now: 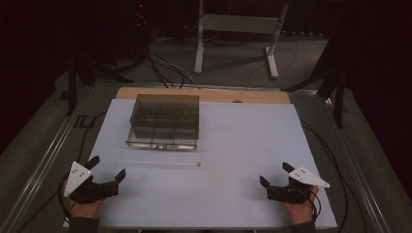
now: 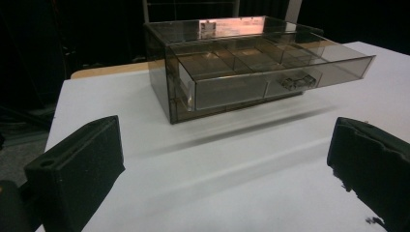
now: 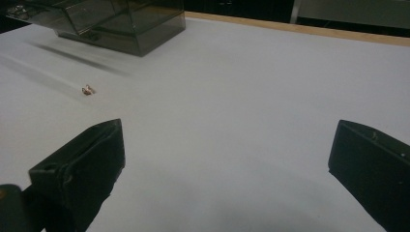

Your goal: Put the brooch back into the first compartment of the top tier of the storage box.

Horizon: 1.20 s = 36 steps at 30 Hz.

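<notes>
Roughly, left to right: left gripper (image 1: 107, 167) sits at the near-left corner of the white table (image 1: 243, 204), jaws spread wide, nothing between them. In the left gripper view both black pads frame bare tabletop, and the smoky clear drawer box (image 2: 232, 72) stands straight ahead past them.

The box is at the far-left-centre of the table, its drawer (image 2: 290, 60) pulled out toward the person. Drawer is divided into compartments; a small clear handle (image 2: 297, 82) shows on its front face. Can't tell if anything lies in the compartments.

Just in front of the open drawer, apart from it, a tiny brownish piece (image 1: 198, 164) lies on the bare table, roughly mid-width. Too small to identify or read a long axis.

Right gripper (image 1: 274, 175) rests at the near-right edge, jaws also wide apart and empty. In the right gripper view the small piece (image 3: 88, 90) lies ahead and off to the left of the jaws, with the box corner (image 3: 140, 24) farther up-left.

Key relation: the piece lies between the two grippers, forward of both; neither is clearly nearer from the high view, maybe the right by a little. Judgement: whichever hand goes must reach forward and inward and come down over it with jaws narrowed, given how small it is. The drawer is just beyond it, an obvious drop spot.
</notes>
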Each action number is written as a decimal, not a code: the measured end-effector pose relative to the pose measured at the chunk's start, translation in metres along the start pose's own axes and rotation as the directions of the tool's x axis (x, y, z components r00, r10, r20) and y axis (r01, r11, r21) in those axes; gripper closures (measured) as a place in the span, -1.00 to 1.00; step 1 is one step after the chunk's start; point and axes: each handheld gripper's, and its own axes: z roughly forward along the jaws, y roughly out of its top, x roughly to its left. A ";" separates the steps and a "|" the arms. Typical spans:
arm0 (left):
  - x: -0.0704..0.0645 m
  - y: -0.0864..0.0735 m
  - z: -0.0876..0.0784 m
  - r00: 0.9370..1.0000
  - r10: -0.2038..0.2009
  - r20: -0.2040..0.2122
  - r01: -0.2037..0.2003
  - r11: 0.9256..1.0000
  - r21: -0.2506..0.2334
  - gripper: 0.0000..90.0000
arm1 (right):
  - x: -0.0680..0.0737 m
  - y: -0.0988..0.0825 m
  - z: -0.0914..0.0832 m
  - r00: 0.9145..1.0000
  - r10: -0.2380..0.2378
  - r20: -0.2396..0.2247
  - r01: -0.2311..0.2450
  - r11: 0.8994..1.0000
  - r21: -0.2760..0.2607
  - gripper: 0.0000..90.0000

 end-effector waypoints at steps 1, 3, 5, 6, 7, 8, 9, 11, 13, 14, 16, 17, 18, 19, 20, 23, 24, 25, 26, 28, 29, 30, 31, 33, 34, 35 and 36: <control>0.000 0.000 0.000 1.000 0.001 -0.004 -0.001 1.000 -0.001 -0.99 | -0.001 0.000 0.000 1.000 0.004 0.002 -0.004 1.000 0.001 -1.00; 0.001 0.000 -0.001 1.000 0.000 -0.007 0.000 1.000 0.001 -0.99 | -0.004 -0.001 -0.003 1.000 0.020 0.003 -0.020 1.000 -0.008 -1.00; 0.001 0.001 -0.001 1.000 -0.006 -0.013 0.006 1.000 -0.001 -0.99 | -0.005 -0.002 -0.004 1.000 0.021 0.006 -0.021 1.000 -0.010 -1.00; 0.001 0.001 -0.001 1.000 -0.008 -0.009 0.008 1.000 -0.002 -0.99 | -0.005 -0.002 -0.005 1.000 0.021 0.006 -0.021 1.000 -0.009 -1.00; 0.001 0.001 -0.001 1.000 -0.008 -0.009 0.008 1.000 -0.002 -0.99 | -0.005 -0.002 -0.005 1.000 0.021 0.006 -0.021 1.000 -0.009 -1.00; 0.000 0.002 -0.001 1.000 -0.012 -0.009 0.012 1.000 -0.004 -0.99 | -0.004 -0.004 -0.004 1.000 0.020 0.009 -0.020 1.000 -0.003 -1.00; 0.000 0.002 -0.001 1.000 -0.012 -0.009 0.012 1.000 -0.004 -0.99 | -0.004 -0.004 -0.004 1.000 0.020 0.009 -0.020 1.000 -0.003 -1.00; -0.001 0.005 -0.003 1.000 -0.018 -0.004 0.018 1.000 -0.010 -0.99 | -0.003 -0.004 -0.005 1.000 0.019 0.010 -0.019 1.000 -0.003 -1.00; -0.003 0.008 -0.003 1.000 -0.020 0.000 0.020 1.000 -0.011 -0.99 | -0.003 -0.004 -0.006 1.000 0.013 0.014 -0.013 1.000 -0.006 -1.00; -0.004 0.010 -0.002 1.000 -0.024 -0.004 0.024 1.000 -0.001 -0.99 | -0.003 -0.004 -0.006 1.000 0.013 0.014 -0.013 1.000 -0.006 -1.00; -0.005 0.013 0.000 0.999 -0.036 0.007 0.036 0.999 -0.002 -0.99 | -0.002 -0.005 -0.006 1.000 0.019 0.013 -0.019 1.000 -0.006 -1.00; -0.006 0.014 0.001 0.999 -0.039 0.008 0.039 0.999 0.002 -0.99 | -0.002 -0.006 -0.005 1.000 0.020 0.014 -0.020 1.000 -0.006 -1.00; -0.007 0.015 0.002 0.999 -0.039 0.008 0.039 0.999 0.003 -0.99 | -0.002 -0.006 -0.006 1.000 0.023 0.014 -0.023 1.000 -0.007 -1.00; -0.008 0.016 0.003 0.999 -0.040 0.013 0.040 0.999 0.003 -0.99 | -0.002 -0.006 -0.006 1.000 0.026 0.012 -0.026 1.000 -0.008 -1.00; -0.008 0.016 0.003 0.999 -0.040 0.013 0.040 0.999 0.003 -0.99 | -0.002 -0.006 -0.006 1.000 0.026 0.012 -0.026 1.000 -0.008 -1.00; -0.012 0.022 0.008 0.999 -0.028 0.026 0.028 1.000 0.013 -0.99 | -0.003 -0.007 -0.007 0.999 0.031 0.019 -0.031 0.999 -0.013 -1.00; -0.014 0.023 0.010 0.999 -0.029 0.027 0.028 0.999 0.017 -0.99 | -0.003 -0.007 -0.007 0.999 0.034 0.020 -0.034 0.999 -0.014 -1.00; -0.015 0.024 0.011 0.999 -0.027 0.027 0.027 0.999 0.018 -0.99 | -0.004 -0.007 -0.007 0.999 0.037 0.022 -0.037 0.999 -0.015 -1.00; -0.016 0.025 0.012 0.999 -0.027 0.029 0.027 0.999 0.018 -0.99 | -0.004 -0.007 -0.008 0.999 0.040 0.025 -0.040 0.999 -0.019 -1.00; -0.018 0.026 0.015 0.999 -0.024 0.032 0.023 0.999 0.023 -0.99 | -0.004 -0.007 -0.008 0.999 0.041 0.029 -0.040 0.999 -0.022 -1.00; -0.020 0.027 0.018 0.999 -0.025 0.035 0.024 0.999 0.023 -0.99 | -0.004 -0.008 -0.008 0.999 0.041 0.031 -0.040 0.999 -0.022 -1.00; -0.021 0.028 0.020 0.999 -0.024 0.034 0.023 0.999 0.028 -0.99 | -0.004 -0.008 -0.008 0.999 0.042 0.031 -0.041 0.999 -0.023 -1.00; -0.023 0.029 0.022 0.999 -0.021 0.032 0.020 0.999 0.033 -0.99 | -0.004 -0.008 -0.008 0.999 0.042 0.031 -0.041 0.999 -0.023 -1.00; -0.027 0.030 0.026 1.000 -0.016 0.027 0.014 0.999 0.043 -0.99 | -0.004 -0.008 -0.008 0.998 0.045 0.034 -0.044 0.999 -0.022 -1.00; -0.031 0.031 0.031 1.000 -0.012 0.021 0.011 0.999 0.050 -0.99 | -0.004 -0.007 -0.008 0.998 0.041 0.038 -0.040 0.999 -0.024 -1.00; -0.031 0.031 0.031 1.000 -0.012 0.021 0.011 0.999 0.050 -0.99 | -0.003 -0.007 -0.008 0.998 0.042 0.040 -0.041 0.999 -0.025 -1.00; -0.035 0.032 0.036 1.000 -0.012 0.027 0.010 0.998 0.057 -0.99 | -0.003 -0.008 -0.008 0.998 0.043 0.041 -0.042 0.999 -0.026 -1.00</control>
